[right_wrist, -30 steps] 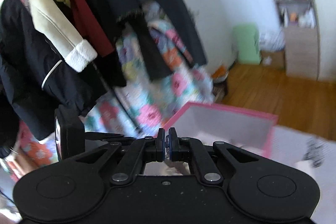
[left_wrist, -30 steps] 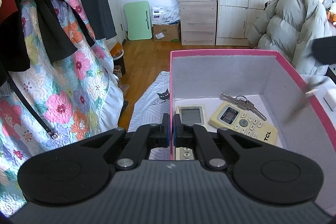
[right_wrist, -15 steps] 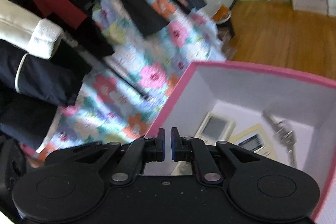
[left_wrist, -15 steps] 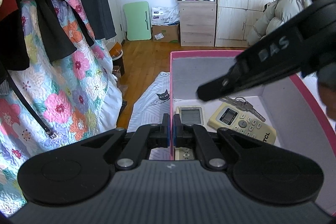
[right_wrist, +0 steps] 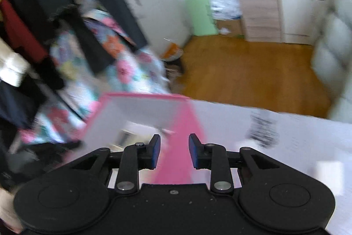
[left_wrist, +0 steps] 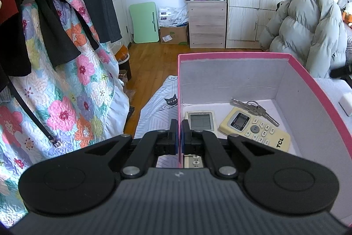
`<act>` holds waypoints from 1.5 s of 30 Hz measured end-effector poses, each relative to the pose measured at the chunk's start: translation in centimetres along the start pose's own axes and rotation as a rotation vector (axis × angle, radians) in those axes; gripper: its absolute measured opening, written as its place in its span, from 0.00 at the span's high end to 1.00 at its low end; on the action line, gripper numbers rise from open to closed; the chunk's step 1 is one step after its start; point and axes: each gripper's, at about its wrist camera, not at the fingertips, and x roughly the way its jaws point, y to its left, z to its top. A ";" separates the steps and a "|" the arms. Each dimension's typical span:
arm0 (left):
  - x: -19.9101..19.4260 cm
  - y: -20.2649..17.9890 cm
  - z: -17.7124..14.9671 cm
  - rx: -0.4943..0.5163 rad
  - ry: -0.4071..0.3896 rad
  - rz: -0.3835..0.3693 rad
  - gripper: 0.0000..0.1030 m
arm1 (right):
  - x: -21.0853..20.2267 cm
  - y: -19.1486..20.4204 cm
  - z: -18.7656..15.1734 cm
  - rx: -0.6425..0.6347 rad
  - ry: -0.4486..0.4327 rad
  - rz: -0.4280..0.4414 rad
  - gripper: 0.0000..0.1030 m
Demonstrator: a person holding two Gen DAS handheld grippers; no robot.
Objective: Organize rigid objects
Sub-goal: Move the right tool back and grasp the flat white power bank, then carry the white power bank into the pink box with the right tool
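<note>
Pink-rimmed box (left_wrist: pixel 233 56) on a pale bedsheet (left_wrist: pixel 154 111), white inside, near wall cut off by the left gripper (left_wrist: pixel 179 138). Pinched on the box's left wall, that gripper: jaws nearly together, one pad outside, one inside. On the box floor, by the left wall, a grey-screened remote (left_wrist: pixel 200 120), lower half hidden behind the fingers, only a strip of buttons showing under them. Beside it, toward the middle, a cream TCL remote (left_wrist: pixel 255 129) lying at a slant. Across its far end, a bunch of keys (left_wrist: pixel 255 108), touching it, tips pointing to the right wall. Outside the right wall, a small white block (left_wrist: pixel 345 104) on the sheet, clipped by the frame edge, too little shown to name.

Right wrist view smeared by motion. Right gripper (right_wrist: pixel 173 151) spread wide, holding nothing, above the box's right wall, pink band between the pads. Box contents there reduced to pale blurs. Dark smudge on the sheet to the right, not readable. Beyond: hung clothes (left_wrist: pixel 44 14), floral quilt (left_wrist: pixel 66 91), wooden floor (right_wrist: pixel 253 72).
</note>
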 end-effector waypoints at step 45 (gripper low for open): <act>-0.1 -0.6 -0.1 0.052 -0.006 0.035 0.98 | 0.6 -1.7 -4.9 -0.120 -0.203 -0.210 0.59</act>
